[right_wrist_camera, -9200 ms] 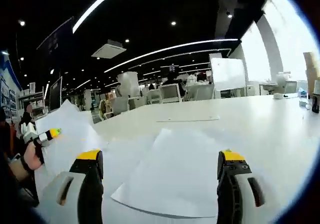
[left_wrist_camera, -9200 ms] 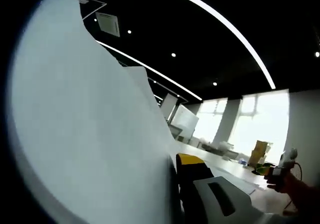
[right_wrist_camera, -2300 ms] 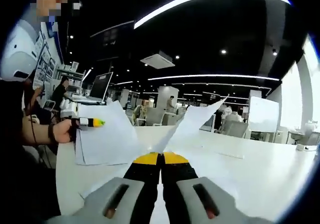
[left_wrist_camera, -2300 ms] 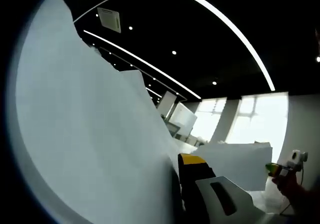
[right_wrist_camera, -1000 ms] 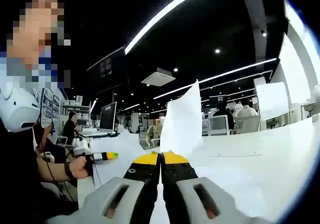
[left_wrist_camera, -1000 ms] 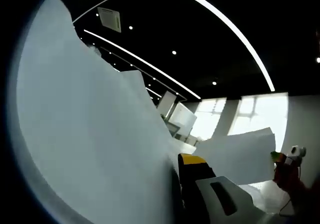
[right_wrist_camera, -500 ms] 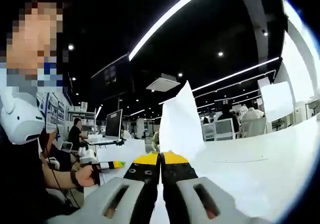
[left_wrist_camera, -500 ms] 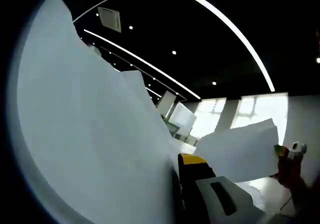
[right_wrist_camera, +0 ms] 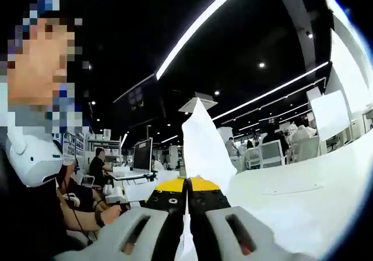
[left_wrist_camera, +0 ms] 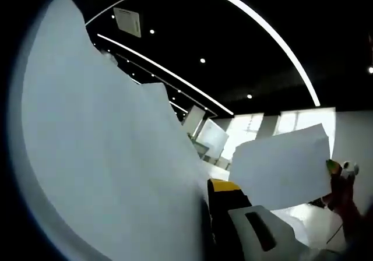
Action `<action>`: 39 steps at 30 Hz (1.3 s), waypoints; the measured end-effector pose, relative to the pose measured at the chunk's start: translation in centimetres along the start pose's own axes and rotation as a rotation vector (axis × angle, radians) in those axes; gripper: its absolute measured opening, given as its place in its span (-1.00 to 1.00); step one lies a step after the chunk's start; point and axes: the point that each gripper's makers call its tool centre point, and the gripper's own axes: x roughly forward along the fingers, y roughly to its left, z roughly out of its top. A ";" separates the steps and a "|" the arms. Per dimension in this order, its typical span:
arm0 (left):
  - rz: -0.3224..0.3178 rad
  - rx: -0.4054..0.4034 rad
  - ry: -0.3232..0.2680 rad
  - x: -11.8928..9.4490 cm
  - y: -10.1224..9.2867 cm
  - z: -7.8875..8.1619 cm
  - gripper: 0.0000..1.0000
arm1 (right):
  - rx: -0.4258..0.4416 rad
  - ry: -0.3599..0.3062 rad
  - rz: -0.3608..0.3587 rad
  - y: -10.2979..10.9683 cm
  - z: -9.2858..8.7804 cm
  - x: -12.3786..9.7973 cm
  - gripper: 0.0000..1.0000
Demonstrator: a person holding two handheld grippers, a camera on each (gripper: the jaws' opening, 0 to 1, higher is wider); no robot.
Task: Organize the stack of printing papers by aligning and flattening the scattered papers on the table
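A large white paper stack (left_wrist_camera: pixel 99 156) stands upright across the left of the left gripper view. My left gripper (left_wrist_camera: pixel 205 192) is shut on its lower edge; its yellow-tipped right jaw lies against the paper and the other jaw is hidden behind it. Further right, a single white sheet (left_wrist_camera: pixel 280 166) hangs in the air, pinched at its right edge by my right gripper (left_wrist_camera: pixel 334 168) in a person's hand (left_wrist_camera: pixel 344 200). In the right gripper view, my right gripper (right_wrist_camera: pixel 187 184) is shut on that sheet (right_wrist_camera: pixel 204 144), which rises from between the yellow tips.
The white table (right_wrist_camera: pixel 303 185) stretches to the right with more paper lying on it. A person's forearm and hand (right_wrist_camera: pixel 105 216) reach in at lower left. Desks, monitors, chairs and seated people fill the background. Bright windows (left_wrist_camera: pixel 291 124) lie beyond.
My right gripper has lifted its sheet higher and brought it closer to the held stack. The left gripper and its stack have stayed still.
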 end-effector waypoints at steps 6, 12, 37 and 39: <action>0.000 0.002 0.002 0.0 0.0 0.0 -0.71 | 0.008 -0.017 0.020 0.6 0.7 0.2 -1.00; -0.001 0.002 0.003 0.0 -0.1 -0.1 -0.71 | 0.013 -0.036 0.037 1.0 1.4 0.2 -1.00; -0.003 -0.004 -0.001 0.0 -0.1 0.0 -0.71 | 0.017 -0.138 0.100 3.1 4.9 0.7 -1.00; -0.003 -0.005 -0.001 0.0 -0.1 0.0 -0.71 | 0.017 -0.151 0.107 3.5 5.3 0.8 -1.00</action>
